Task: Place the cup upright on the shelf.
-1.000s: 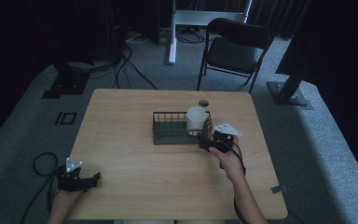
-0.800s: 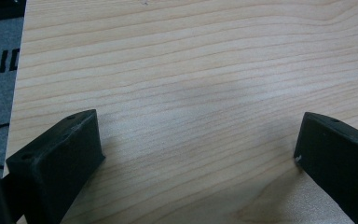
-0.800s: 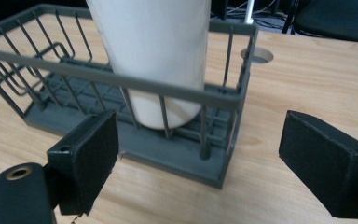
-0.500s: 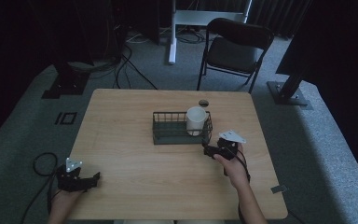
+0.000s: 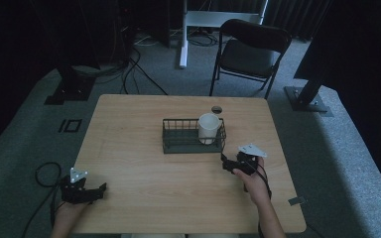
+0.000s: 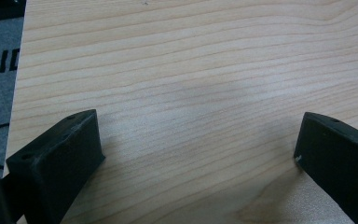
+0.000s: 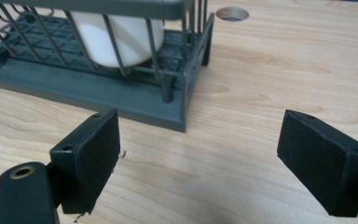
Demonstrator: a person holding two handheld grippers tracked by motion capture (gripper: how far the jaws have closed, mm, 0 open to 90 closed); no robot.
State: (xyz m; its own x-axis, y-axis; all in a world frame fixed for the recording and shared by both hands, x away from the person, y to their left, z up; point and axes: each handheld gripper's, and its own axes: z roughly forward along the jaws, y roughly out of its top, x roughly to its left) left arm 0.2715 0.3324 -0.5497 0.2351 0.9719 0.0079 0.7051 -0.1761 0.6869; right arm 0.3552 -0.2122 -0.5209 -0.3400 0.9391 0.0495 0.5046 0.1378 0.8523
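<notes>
A dark wire basket [image 5: 178, 145] stands in the middle of the wooden table [image 5: 129, 129], and a white cup [image 5: 208, 128] sits upright in its right end. The right gripper view shows the same basket [image 7: 121, 95] and white cup [image 7: 116, 39] close ahead on the left. My right gripper [image 5: 226, 163] hovers just off the basket's front right corner, open with nothing between its jaws [image 7: 198, 158]. Far off at the table's front left corner, my left gripper [image 5: 99, 190] rests low over bare wood, also open and empty [image 6: 198, 149].
A round cable hole [image 5: 217, 109] is cut in the table behind the basket. A black folding chair [image 5: 250, 52] stands beyond the far edge. Cables [image 5: 42, 173] trail on the grey carpet at the left. Dark stands flank the table.
My right gripper has drawn back from the basket's right end toward the near edge, empty. The cup stays in the basket. The left gripper has not moved.
</notes>
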